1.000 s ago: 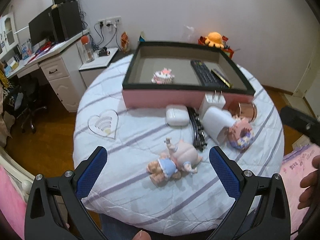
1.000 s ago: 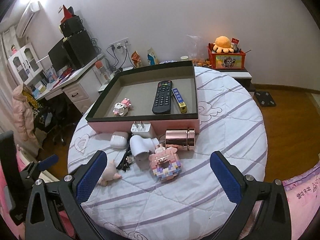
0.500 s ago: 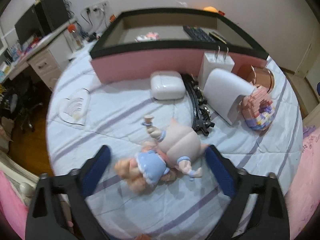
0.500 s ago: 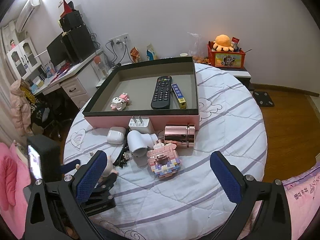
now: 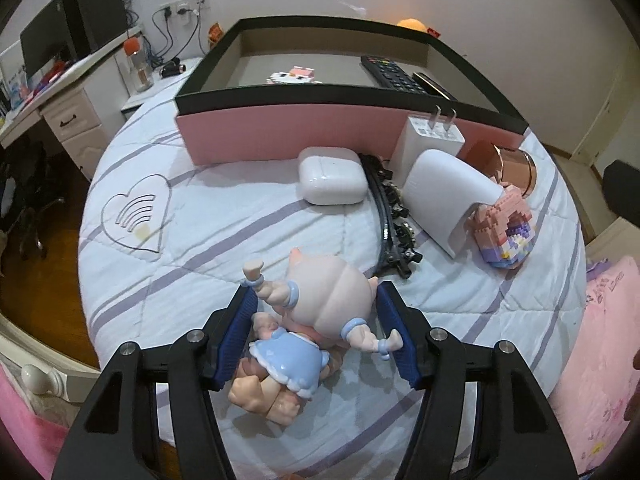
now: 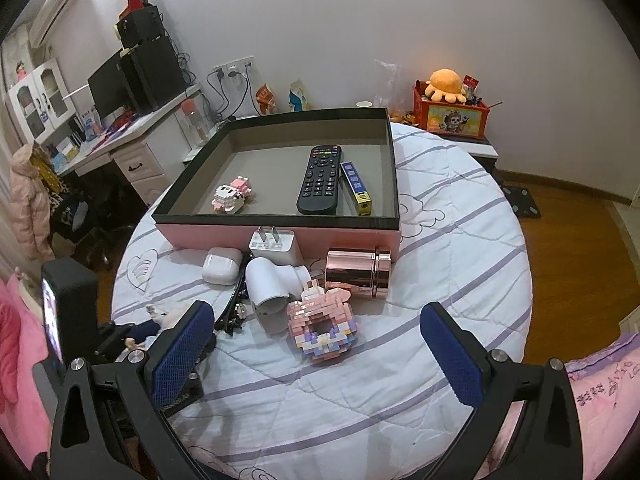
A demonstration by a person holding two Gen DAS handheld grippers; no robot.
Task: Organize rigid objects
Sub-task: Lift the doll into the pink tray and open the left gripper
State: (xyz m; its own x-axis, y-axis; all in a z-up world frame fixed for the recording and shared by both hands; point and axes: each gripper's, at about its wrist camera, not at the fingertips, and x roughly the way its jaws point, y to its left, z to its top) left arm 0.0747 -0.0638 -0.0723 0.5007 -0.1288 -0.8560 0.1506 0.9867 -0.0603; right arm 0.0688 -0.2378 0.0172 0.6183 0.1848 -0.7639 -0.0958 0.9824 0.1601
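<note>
Left gripper sat low over the bedspread-covered tabletop, blue pads either side of the baby figurine. Pads looked narrowed round the pale body, right pad about touching, left pad next to the raised leg; full contact not clear, so cannot tell if the grip was actually closed on it. Figurine lay on its side at the near edge, on the cloth, not lifted.

Step in hand, judged: picking up the figurine to put it in the pink box. Next move would call for finishing the squeeze on the round body, not the thin limbs, then lifting clear and carrying over the box's near wall. Risk: smooth rounded body could slip or twist in the pads.

Right gripper hovered above the near tabletop, fingers wide apart, holding nothing, aimed toward the block donut.

Further out, a loose cluster just before the box wall: white earbud case, black hair clip, white cylinder thing, white charger plug touching the wall, rose-gold tin on its side.

Inside the box: small block toy, black remote, blue-gold slim box beside the remote. Desk with monitor beyond, far left.
</note>
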